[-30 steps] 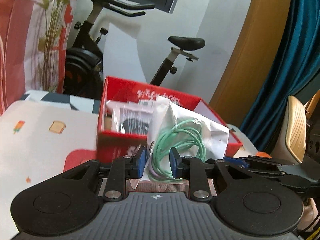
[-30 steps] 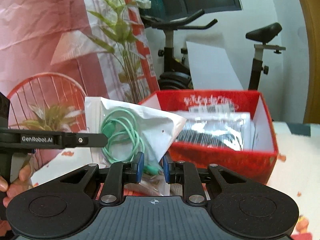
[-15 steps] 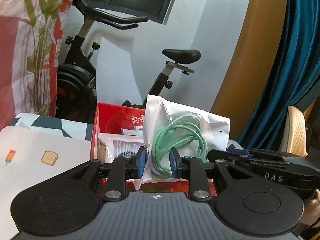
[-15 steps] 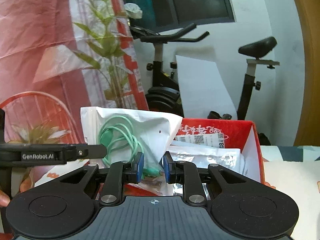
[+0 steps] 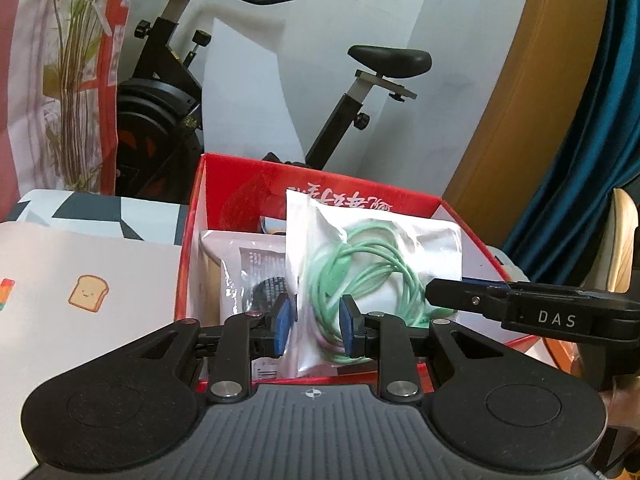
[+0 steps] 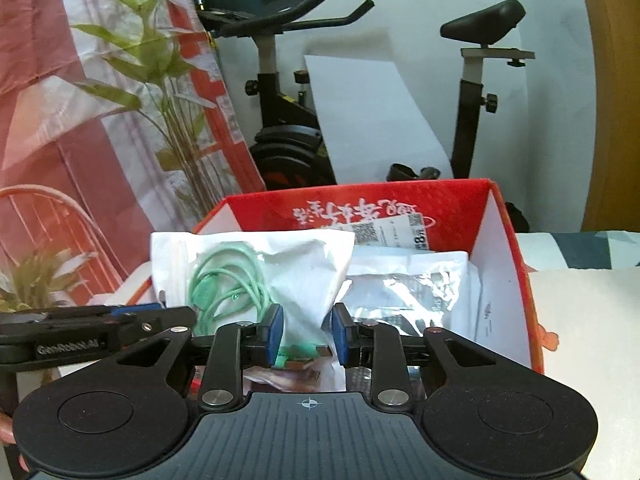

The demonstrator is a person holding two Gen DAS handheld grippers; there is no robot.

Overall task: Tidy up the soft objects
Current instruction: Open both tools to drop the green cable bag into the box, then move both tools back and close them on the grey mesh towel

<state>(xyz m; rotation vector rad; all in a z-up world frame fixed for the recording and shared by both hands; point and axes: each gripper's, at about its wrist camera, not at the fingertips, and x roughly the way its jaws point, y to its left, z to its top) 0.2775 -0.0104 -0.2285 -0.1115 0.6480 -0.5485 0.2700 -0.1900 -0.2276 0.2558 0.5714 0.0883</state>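
Observation:
A clear plastic bag with a coiled green cable (image 5: 372,264) stands over the open red box (image 5: 240,184). My left gripper (image 5: 316,326) is shut on the bag's lower edge. My right gripper (image 6: 307,332) is shut on the same bag (image 6: 264,276) from the other side, its jaws a little wider than before. Each gripper shows in the other's view, the right one (image 5: 532,312) and the left one (image 6: 96,332). The red box (image 6: 496,216) holds other plastic-wrapped packets (image 6: 416,292).
The box sits on a white cloth with a toast print (image 5: 88,292). An exercise bike (image 5: 176,92) and a white board stand behind it. A plant (image 6: 168,80) and a red chair (image 6: 44,208) are at the left, a blue curtain (image 5: 592,120) at the right.
Both grippers have lowered the cable bag down into the red box. The right gripper's jaws have widened slightly.

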